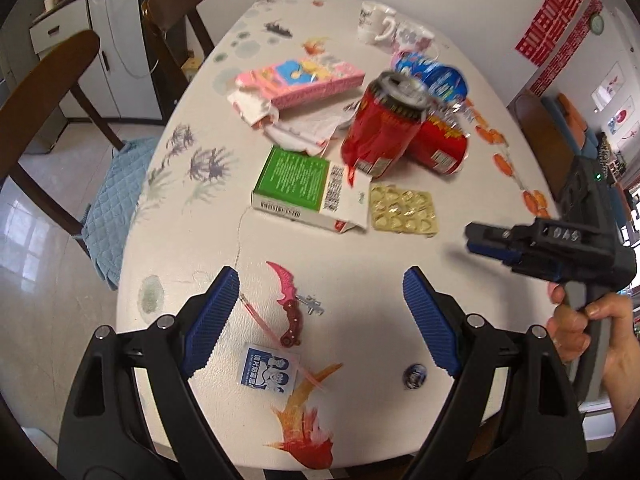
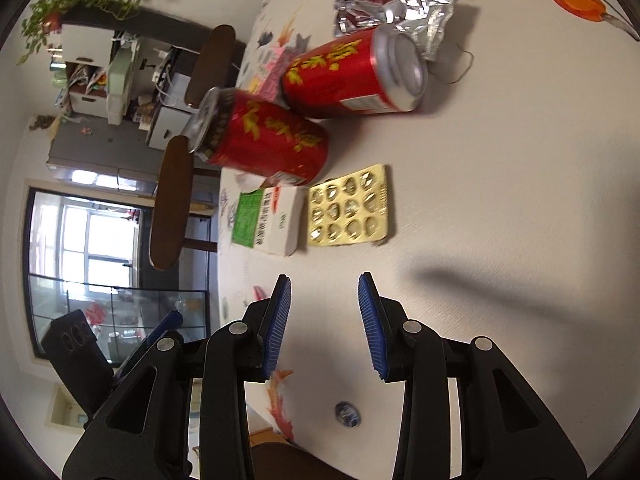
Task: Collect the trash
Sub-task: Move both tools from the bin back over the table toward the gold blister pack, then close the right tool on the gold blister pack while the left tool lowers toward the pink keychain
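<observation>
Trash lies on a white table (image 1: 400, 248). One red can (image 1: 380, 124) stands tilted, a second red can (image 1: 438, 148) lies on its side behind it. In front are a green and white box (image 1: 308, 188) and a gold blister pack (image 1: 404, 210). My left gripper (image 1: 320, 312) is open and empty above the near table. My right gripper (image 2: 324, 320) is open and empty, short of the blister pack (image 2: 348, 208), the box (image 2: 268, 216) and the cans (image 2: 264, 140) (image 2: 352, 76). The right gripper also shows at the left wrist view's right edge (image 1: 492, 240).
A pink box (image 1: 304, 80), crumpled paper (image 1: 304, 128), a blue wrapper (image 1: 436, 72), a foil bag (image 2: 396, 12) and two mugs (image 1: 384, 26) lie farther back. A pink toy knife (image 1: 286, 300), a small sachet (image 1: 268, 372) and a bottle cap (image 1: 414, 376) lie near. Chairs (image 1: 48, 92) stand left.
</observation>
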Demonstrator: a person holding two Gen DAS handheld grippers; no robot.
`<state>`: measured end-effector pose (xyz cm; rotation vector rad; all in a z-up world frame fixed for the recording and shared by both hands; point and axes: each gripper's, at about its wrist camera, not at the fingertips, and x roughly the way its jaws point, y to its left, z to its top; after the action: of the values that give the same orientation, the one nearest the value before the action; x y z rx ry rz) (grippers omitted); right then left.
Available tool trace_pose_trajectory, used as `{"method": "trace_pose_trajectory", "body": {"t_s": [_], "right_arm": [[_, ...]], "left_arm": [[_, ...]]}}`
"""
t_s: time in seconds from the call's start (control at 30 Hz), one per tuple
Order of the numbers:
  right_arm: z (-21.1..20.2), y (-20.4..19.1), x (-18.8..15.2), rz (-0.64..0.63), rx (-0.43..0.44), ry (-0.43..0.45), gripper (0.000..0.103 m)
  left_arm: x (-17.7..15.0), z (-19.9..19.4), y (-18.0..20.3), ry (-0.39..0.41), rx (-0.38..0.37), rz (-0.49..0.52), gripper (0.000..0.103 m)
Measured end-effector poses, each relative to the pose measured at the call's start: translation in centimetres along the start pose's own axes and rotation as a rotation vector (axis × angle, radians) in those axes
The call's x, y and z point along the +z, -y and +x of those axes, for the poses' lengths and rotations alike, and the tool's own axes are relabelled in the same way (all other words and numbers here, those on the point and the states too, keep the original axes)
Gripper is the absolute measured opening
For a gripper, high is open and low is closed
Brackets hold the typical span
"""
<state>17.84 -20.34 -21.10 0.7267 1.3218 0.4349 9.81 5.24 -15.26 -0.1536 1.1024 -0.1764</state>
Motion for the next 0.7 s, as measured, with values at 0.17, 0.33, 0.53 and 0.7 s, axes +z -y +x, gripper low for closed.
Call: {"method": "trace_pose_trajectory", "body": {"t_s": [0.17,0.33,0.53,0.7], "right_arm": [[0.1,2.4,1.6,0.075,0.023,0.007,0.042],[1.1,3.1,2.7,0.109,0.077,-0.002,0.042],[2.4,3.1,3.4,0.104,0.081,-0.008,0.042],[3.5,2.9,3.2,0.073,0.084,-0.031,0.033]], "left_arm": [[-0.5,1.8,-1.1,-0.041,0.011,-0.042,0.082],[-1.0,3.1,-1.5,-0.065,0.008,-0.051,0.082],[-1.3,4.2,-1.5,-0.083,0.002,-0.052,0.082],[-1.6,4.8,-1.4,-0.087,-0.010,-0.044,0.082]]}}
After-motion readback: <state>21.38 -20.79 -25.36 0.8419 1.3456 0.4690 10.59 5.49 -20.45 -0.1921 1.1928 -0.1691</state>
